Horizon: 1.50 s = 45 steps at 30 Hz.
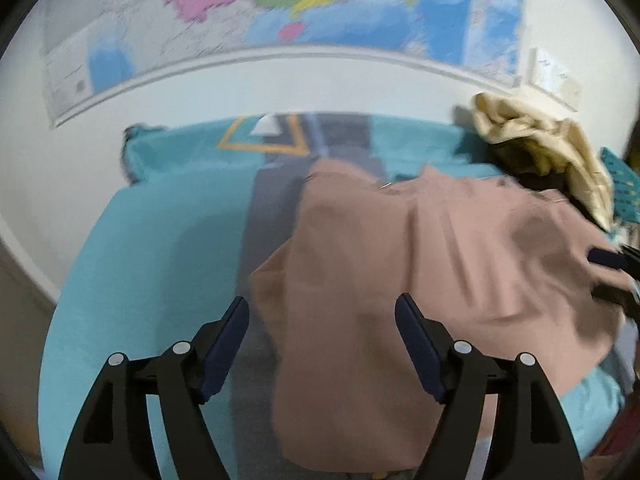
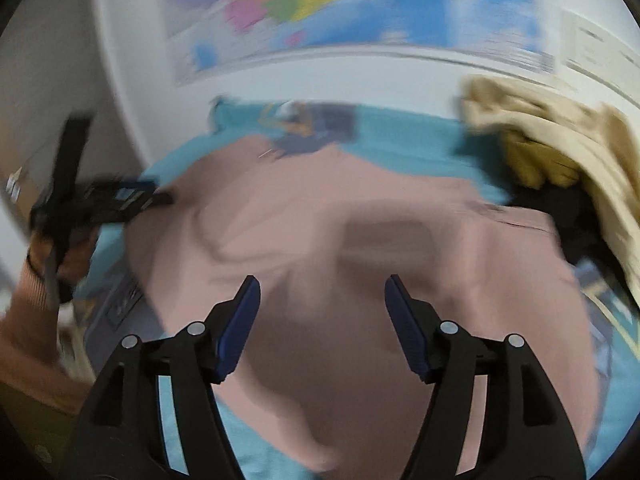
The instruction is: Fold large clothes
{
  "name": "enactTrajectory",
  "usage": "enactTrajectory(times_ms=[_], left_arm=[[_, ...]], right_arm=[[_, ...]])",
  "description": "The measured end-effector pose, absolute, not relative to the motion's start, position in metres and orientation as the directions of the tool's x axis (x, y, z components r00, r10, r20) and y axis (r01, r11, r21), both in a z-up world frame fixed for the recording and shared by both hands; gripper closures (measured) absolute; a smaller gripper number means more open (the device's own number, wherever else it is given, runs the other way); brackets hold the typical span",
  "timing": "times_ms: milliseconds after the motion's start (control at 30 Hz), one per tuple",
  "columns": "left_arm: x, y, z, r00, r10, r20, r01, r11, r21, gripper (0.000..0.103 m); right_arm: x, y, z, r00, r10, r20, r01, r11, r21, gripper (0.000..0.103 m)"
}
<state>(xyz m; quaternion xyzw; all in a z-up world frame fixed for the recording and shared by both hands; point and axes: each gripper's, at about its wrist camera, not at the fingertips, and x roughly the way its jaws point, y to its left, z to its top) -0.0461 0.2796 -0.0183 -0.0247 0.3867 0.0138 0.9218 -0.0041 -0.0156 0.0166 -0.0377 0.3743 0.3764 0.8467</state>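
Note:
A large dusty-pink garment (image 1: 420, 264) lies spread and rumpled on a teal bed cover (image 1: 152, 248). My left gripper (image 1: 322, 312) is open, hovering above the garment's left edge with nothing between its jaws. My right gripper (image 2: 322, 292) is open above the middle of the same pink garment (image 2: 360, 248), holding nothing. The right gripper shows at the right edge of the left wrist view (image 1: 612, 272). The left gripper shows at the left of the right wrist view (image 2: 120, 196). Both views are blurred.
A pile of cream and yellow clothes (image 1: 540, 144) with dark fabric below sits at the bed's far right, also in the right wrist view (image 2: 560, 152). A grey stripe (image 1: 276, 208) runs down the cover. A world map (image 1: 280, 4) hangs on the white wall behind.

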Motion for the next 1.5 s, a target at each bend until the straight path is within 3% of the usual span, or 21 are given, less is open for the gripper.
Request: enactTrajectory(times_ms=[100,200,333,400,533,633,733,867,1000,1267,1500], left_arm=[[-0.044,0.264,-0.009,0.720,-0.115,-0.685,0.082,0.993,-0.080,0.030],[-0.029,0.250,-0.015,0.700,-0.139,-0.701,0.135,0.989,-0.062,0.030],[0.001,0.253,-0.044,0.625,-0.084,-0.776,0.094,0.995,-0.033,0.032],[0.010,0.265,-0.057,0.589,-0.112,-0.800,0.072,0.994,-0.086,0.033],[0.005,0.274,-0.055,0.600,-0.099,-0.794,0.035,0.995,-0.097,0.033],[-0.017,0.272,-0.037,0.674,-0.079,-0.735,0.034,0.997,-0.075,0.033],[-0.032,0.267,-0.029,0.706,-0.089,-0.703,0.079,0.996,-0.047,0.029],[-0.028,0.263,-0.043,0.655,-0.034,-0.755,0.042,0.999,-0.008,0.029],[-0.034,0.262,-0.044,0.660,-0.006,-0.751,0.019,1.000,0.009,0.030],[-0.049,0.254,-0.038,0.678,0.060,-0.732,-0.002,0.997,0.080,0.030],[-0.053,0.260,-0.051,0.656,0.039,-0.754,-0.001,0.999,0.050,0.029]], right_arm=[[0.016,-0.049,0.012,0.508,0.550,-0.663,-0.557,0.797,0.234,0.038],[0.039,-0.078,-0.009,0.513,0.504,-0.694,-0.455,0.846,0.278,0.038],[0.052,-0.108,-0.034,0.502,0.454,-0.736,-0.361,0.883,0.299,0.048],[0.044,-0.121,-0.026,0.512,0.489,-0.707,-0.356,0.869,0.344,0.047],[0.017,-0.145,0.001,0.559,0.517,-0.648,-0.391,0.854,0.344,0.040],[-0.003,-0.166,0.006,0.554,0.537,-0.637,-0.393,0.842,0.369,0.039],[-0.012,-0.167,-0.009,0.532,0.501,-0.683,-0.386,0.861,0.332,0.039],[-0.009,-0.172,-0.041,0.502,0.458,-0.734,-0.312,0.887,0.341,0.043],[-0.010,-0.180,-0.041,0.538,0.432,-0.724,-0.266,0.902,0.340,0.041],[-0.027,-0.157,0.001,0.592,0.516,-0.619,-0.398,0.855,0.331,0.040],[-0.015,-0.116,-0.023,0.507,0.518,-0.689,-0.464,0.838,0.288,0.039]])
